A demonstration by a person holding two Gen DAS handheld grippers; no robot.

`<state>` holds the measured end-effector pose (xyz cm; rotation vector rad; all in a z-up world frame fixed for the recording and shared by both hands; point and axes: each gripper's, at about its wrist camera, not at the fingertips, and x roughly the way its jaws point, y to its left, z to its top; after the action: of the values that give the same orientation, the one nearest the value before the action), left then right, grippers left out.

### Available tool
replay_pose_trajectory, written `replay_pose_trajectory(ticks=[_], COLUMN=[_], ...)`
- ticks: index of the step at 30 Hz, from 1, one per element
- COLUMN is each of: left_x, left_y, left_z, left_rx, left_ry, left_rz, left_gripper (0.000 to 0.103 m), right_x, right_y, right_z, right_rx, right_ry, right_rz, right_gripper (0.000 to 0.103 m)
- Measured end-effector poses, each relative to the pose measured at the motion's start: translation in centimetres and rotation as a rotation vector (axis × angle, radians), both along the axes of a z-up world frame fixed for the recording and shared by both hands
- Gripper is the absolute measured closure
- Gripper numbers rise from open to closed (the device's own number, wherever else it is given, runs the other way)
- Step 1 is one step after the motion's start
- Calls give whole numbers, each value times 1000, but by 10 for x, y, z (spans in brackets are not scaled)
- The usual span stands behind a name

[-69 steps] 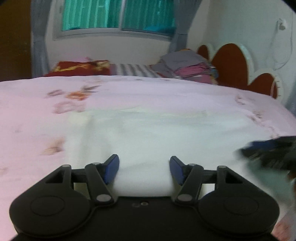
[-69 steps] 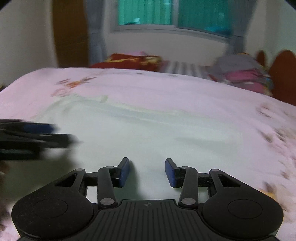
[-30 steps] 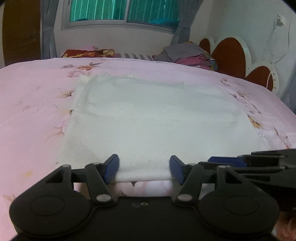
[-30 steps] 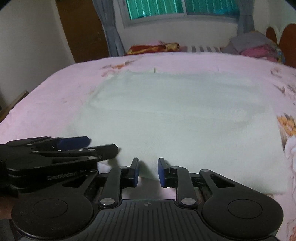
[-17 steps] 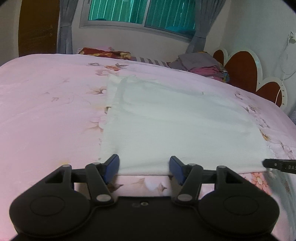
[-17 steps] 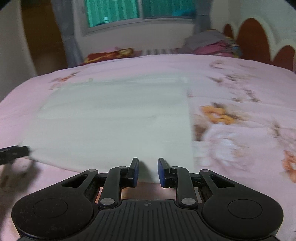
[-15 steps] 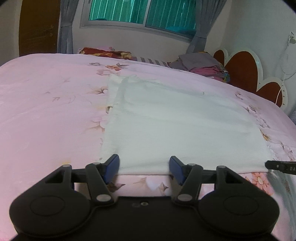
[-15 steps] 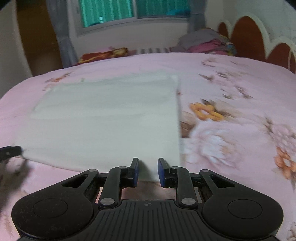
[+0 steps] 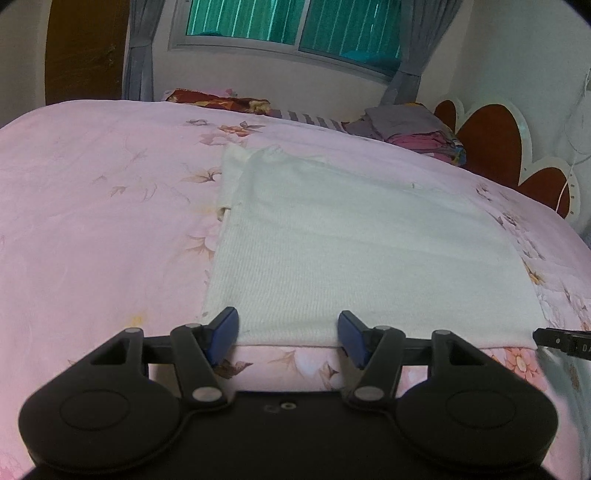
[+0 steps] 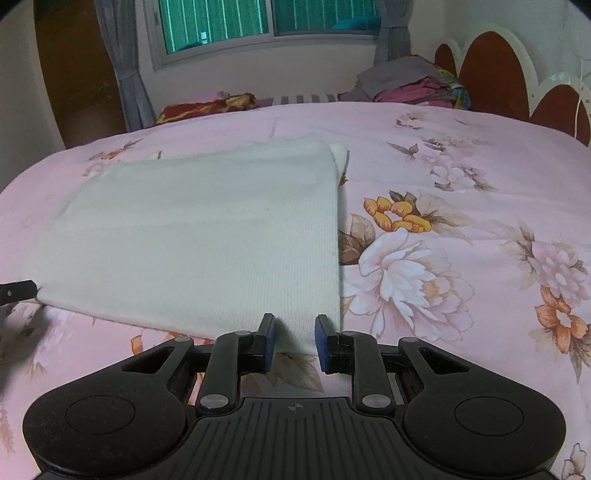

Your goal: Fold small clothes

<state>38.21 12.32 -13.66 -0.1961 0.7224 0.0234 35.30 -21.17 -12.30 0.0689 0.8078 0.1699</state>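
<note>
White ribbed garment is seen laid flat on pink floral bedsheet. Left gripper is held at the garment's near hem by its left corner, jaws spread wide, blue pads level with the hem; nothing is clamped. Tip of right gripper is seen at the right edge, just beside the hem's right corner. Folded clothes pile is seen at the far side, by red scalloped headboard. Window is seen behind.
</note>
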Motion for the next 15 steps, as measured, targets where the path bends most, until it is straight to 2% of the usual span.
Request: replay_pose_trajectory(ticks=[15], left_x=[2], left_y=[-1], left_z=[-1], left_rx=[27], left_ry=[13], left_rz=[-9], left_gripper=[44], right_x=[0], right_y=[-3], right_z=[-2], right_rx=[0], right_ry=[-3], right_rz=[26], right_gripper=[80])
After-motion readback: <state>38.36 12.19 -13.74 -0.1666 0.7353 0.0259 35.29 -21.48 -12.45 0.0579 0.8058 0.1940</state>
